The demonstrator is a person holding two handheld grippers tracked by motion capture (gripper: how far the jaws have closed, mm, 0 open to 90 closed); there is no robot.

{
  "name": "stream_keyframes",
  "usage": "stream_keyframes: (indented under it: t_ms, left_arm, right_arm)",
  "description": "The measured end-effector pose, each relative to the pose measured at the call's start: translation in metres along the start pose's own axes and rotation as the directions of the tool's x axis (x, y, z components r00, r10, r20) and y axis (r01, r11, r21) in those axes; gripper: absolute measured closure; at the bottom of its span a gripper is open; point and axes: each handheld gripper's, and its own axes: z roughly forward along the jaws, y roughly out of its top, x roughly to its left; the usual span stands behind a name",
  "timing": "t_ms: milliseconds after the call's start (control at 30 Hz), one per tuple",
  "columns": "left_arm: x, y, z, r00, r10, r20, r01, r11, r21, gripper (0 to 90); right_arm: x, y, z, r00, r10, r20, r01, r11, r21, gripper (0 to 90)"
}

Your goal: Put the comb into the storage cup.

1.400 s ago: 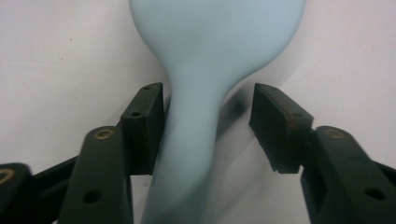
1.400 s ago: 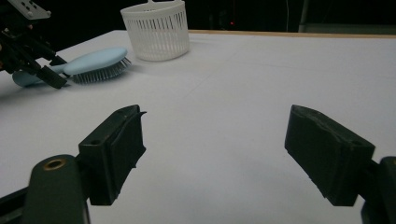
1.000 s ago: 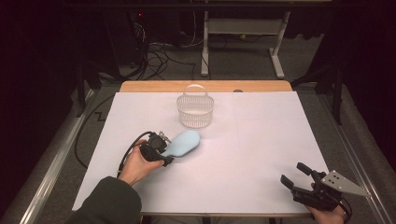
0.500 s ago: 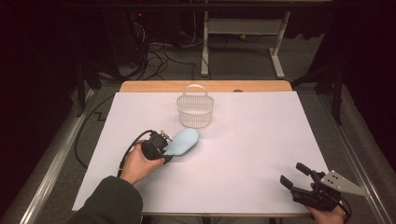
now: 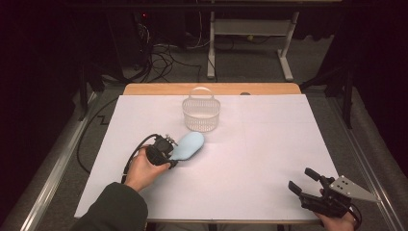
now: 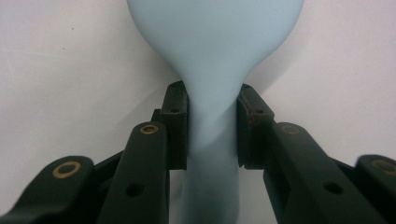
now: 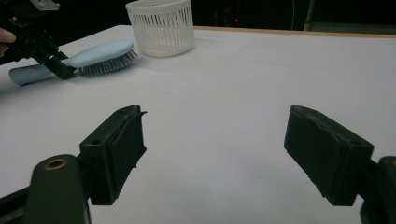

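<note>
The pale blue plastic hairbrush (image 5: pixel 188 146) lies bristles-down on the white sheet that covers the bench (image 5: pixel 269 159), left of the middle and just in front of the white slotted plastic basket (image 5: pixel 201 113), near it but apart from it. Its oval head points toward the basket and its narrow handle points back toward the person.

The left hand-held gripper (image 5: pixel 169 153) is clamped on that handle. In the left gripper view the two black pads (image 6: pixel 176 126) press against the waist of the hairbrush (image 6: pixel 212 70) from either side, just where the handle widens into the head; the jaws have just been closing onto it. The person's left hand (image 5: pixel 142 167) grasps the body of this gripper, and a black cable (image 5: pixel 134 155) loops from it across the sheet.

From the right gripper view, the brush (image 7: pixel 88 56) rests flat with its dark bristles on the sheet, the left gripper (image 7: pixel 56 67) on its handle, and the basket (image 7: pixel 161 25) upright just beyond its head.

The right hand-held gripper (image 5: pixel 304 182) hovers low over the near right corner of the bench, well apart from the brush, its jaws wide apart with nothing between them.
</note>
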Motion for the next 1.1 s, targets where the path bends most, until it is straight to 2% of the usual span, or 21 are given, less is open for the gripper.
stream_keyframes:
  t_ms: [133, 833, 1100]
  left_arm:
    - [-0.002, -0.001, -0.002, 0.9998, 0.014, -0.017, -0.015, 0.9995, -0.028, 69.6]
    - [-0.005, -0.009, -0.004, 0.9999, 0.012, 0.01, -0.011, 0.996, -0.089, 69.8]
    - [-0.006, -0.011, -0.01, 0.9997, 0.014, 0.022, -0.011, 0.9917, -0.128, 69.8]
  right_arm:
    - [0.0, 0.0, 0.0, 1.0, 0.0, -0.001, 0.0, 1.0, 0.001, 20.7]
    - [0.0, 0.0, 0.0, 1.0, 0.003, -0.003, -0.003, 1.0, 0.002, 21.0]
    - [0.0, 0.0, 0.0, 1.0, 0.006, -0.004, -0.006, 1.0, 0.001, 21.0]
